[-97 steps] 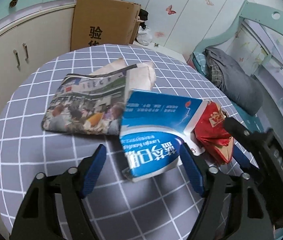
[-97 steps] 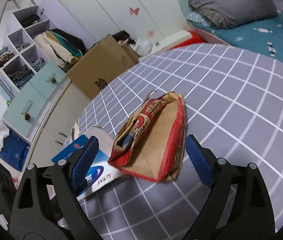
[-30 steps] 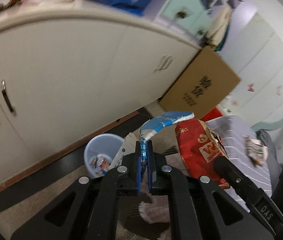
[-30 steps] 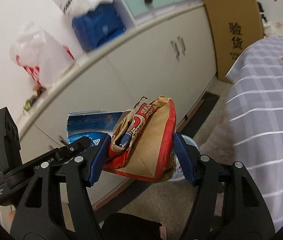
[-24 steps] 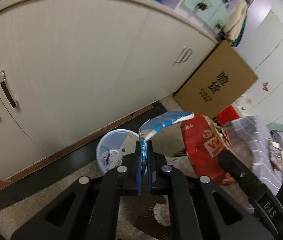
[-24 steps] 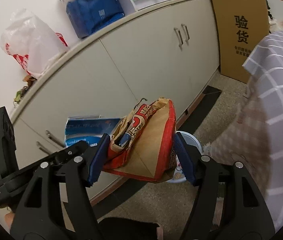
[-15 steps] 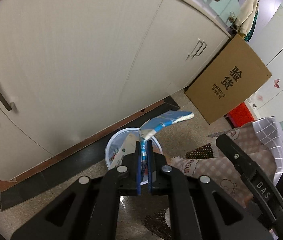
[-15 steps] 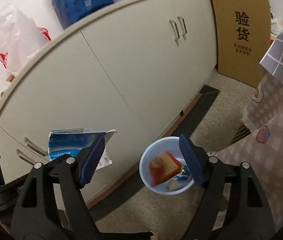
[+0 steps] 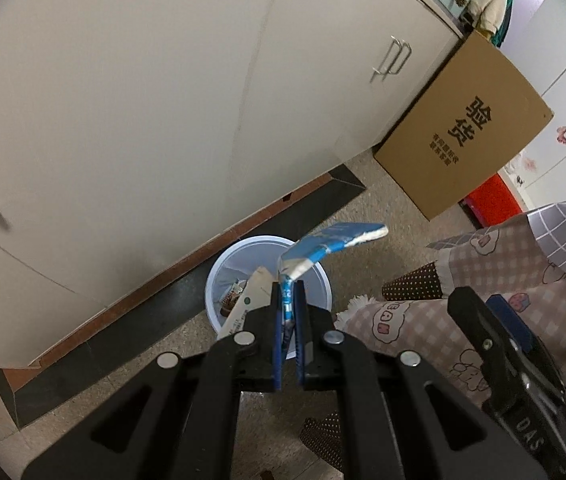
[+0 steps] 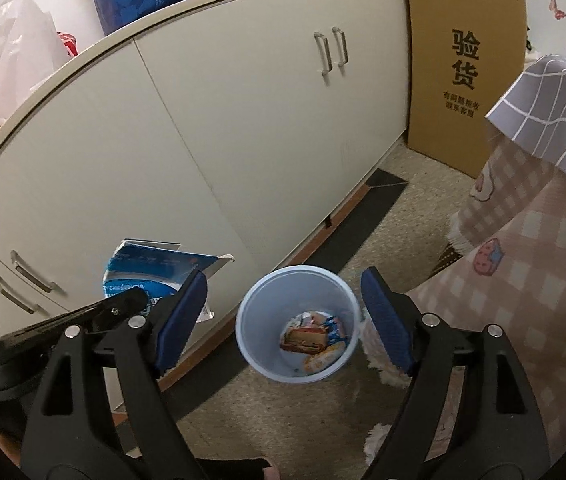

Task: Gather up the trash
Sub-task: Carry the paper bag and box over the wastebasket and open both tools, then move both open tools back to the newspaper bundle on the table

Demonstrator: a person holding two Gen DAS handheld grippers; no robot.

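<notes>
My left gripper [image 9: 289, 312] is shut on a flattened blue and white carton [image 9: 331, 242] and holds it over the pale blue trash bin [image 9: 223, 272] on the floor. The carton also shows in the right wrist view [image 10: 151, 274], left of the bin. My right gripper [image 10: 283, 314] is open and empty, right above the bin [image 10: 255, 336]. The red and brown paper bag [image 10: 303, 340] lies inside the bin with other wrappers.
White cabinets [image 10: 243, 128] stand behind the bin. A brown cardboard box [image 10: 463, 64] leans at the right. The table with its grey checked cloth [image 10: 547, 92] and pink skirt [image 10: 523, 280] is at the right. The floor is speckled.
Both grippers carried trash from the table to the bin. My right gripper opened and the red paper bag fell into the bin. The left gripper moved closer over the bin.
</notes>
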